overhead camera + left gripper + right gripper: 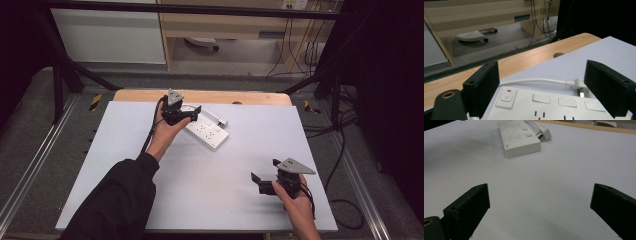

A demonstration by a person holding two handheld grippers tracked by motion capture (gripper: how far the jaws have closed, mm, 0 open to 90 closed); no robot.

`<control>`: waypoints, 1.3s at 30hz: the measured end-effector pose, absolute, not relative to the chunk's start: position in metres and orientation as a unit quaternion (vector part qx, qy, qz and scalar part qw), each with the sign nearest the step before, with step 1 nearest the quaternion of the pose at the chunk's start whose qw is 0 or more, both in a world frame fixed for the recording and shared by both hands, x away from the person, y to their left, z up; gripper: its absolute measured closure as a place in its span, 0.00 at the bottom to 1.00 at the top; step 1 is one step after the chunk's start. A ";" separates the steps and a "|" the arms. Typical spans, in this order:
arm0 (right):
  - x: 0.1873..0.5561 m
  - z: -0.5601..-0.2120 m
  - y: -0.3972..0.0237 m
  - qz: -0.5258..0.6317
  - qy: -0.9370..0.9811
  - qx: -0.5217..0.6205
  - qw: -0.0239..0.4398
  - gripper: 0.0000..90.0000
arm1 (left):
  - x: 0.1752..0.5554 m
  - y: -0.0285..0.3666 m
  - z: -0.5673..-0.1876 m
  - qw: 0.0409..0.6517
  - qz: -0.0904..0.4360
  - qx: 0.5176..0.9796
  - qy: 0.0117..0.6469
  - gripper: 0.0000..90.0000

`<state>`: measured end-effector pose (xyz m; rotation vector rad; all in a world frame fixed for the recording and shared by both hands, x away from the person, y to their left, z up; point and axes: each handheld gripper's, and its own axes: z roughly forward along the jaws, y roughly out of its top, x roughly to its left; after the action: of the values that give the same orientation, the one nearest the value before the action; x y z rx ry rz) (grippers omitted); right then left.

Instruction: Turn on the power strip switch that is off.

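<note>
White plastic marks the thing you are working at: in the high view the power strip (206,131) lies on the pale bench (125,150) toward its far edge, set on a slant, with its cord (212,115) looping behind it. Your left gripper (192,114) sits at the strip's far left end, its jaws apart and closed on nothing. Your right gripper (263,176) hangs over bare bench near the front right, well apart from the strip, its jaws spread wide and empty.

In the left gripper view your jaws stand wide on either side of the strip's near end, above it and not touching it that you can see. Between them you see the switch button (506,97) with a small red mark above it, a row of sockets running right, and the white plug (580,86) lying on the bench just behind the strip at the end of the cord.

In the right gripper view your jaws are far apart with plain bench between them. The strip lies well ahead, upper left of centre, the plug beside its far right corner.
</note>
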<state>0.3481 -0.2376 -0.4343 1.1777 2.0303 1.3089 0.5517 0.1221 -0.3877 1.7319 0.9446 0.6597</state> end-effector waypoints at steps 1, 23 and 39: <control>0.348 -0.434 -0.238 0.475 0.736 0.427 0.225 0.03 | 0.552 0.121 -0.388 0.505 0.274 0.719 0.391 0.15; 0.348 -0.435 -0.237 0.475 0.735 0.429 0.224 0.04 | 0.560 0.113 -0.399 0.491 0.263 0.732 0.392 0.38; 0.349 -0.435 -0.236 0.474 0.736 0.429 0.222 0.04 | 0.562 0.112 -0.406 0.484 0.255 0.737 0.398 0.67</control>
<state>0.3490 -0.2362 -0.4351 1.1861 2.0334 1.3082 0.5618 0.1115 -0.4056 1.7945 0.9683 0.6206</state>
